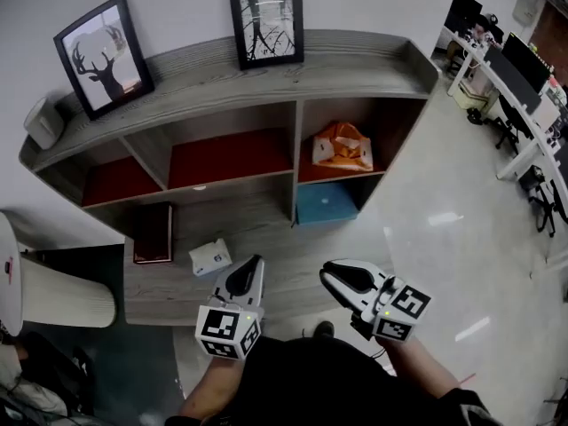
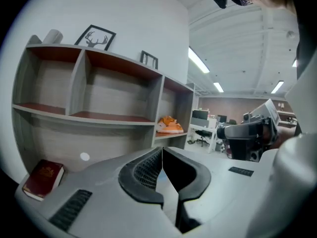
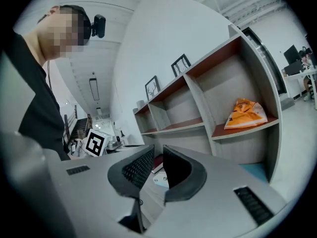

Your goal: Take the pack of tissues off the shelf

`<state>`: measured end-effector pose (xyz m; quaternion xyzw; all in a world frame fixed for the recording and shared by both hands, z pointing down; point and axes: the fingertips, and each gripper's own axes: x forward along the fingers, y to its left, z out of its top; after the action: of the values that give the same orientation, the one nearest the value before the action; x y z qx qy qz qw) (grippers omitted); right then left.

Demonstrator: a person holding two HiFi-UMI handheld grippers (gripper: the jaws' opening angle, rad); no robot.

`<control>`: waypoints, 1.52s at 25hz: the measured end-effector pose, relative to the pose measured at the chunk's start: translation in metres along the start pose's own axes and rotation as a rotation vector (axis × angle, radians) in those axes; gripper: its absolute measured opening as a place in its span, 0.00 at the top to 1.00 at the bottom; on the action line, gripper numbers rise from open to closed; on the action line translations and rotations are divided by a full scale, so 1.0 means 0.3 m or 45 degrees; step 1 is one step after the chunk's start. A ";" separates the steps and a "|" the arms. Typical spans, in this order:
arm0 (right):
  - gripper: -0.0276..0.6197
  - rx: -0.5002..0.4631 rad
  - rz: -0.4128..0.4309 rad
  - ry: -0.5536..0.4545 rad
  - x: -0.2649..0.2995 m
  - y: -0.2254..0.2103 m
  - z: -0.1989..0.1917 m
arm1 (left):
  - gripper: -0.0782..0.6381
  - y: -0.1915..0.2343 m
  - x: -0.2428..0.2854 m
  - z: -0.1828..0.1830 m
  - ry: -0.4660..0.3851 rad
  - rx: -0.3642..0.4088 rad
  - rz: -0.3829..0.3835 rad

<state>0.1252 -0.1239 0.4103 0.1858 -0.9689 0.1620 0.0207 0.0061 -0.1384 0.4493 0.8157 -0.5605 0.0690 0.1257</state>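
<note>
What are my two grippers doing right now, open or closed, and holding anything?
The white left gripper: jaws closed, nothing between them.
The white right gripper: jaws closed, nothing between them.

On top of the shelf (image 1: 355,69) stand two framed pictures, one (image 1: 104,56) toward its left end and one (image 1: 266,23) near the middle, with a roll (image 1: 43,122) at the far left end. In the shelf's right column a bag (image 1: 342,146) lies in the upper compartment and a box (image 1: 326,204) sits in the one below, while on the shelf's broad bottom board a book (image 1: 153,232) lies at the left with the pack of tissues (image 1: 210,257) just to its right. In front of the shelf the left gripper (image 1: 256,261) is just right of the pack, the right gripper (image 1: 327,272) is further right, and office desks (image 1: 515,78) stand well off beyond the shelf's right end.
</note>
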 end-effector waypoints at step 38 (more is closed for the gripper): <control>0.56 -0.329 -0.224 0.090 -0.004 -0.613 0.257 | 0.87 -0.263 0.226 0.216 -0.081 0.015 -0.114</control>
<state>0.1953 -0.3098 0.3934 0.2601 -0.9603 0.0401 0.0927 0.1024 -0.1908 0.3943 0.8424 -0.5267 0.0407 0.1062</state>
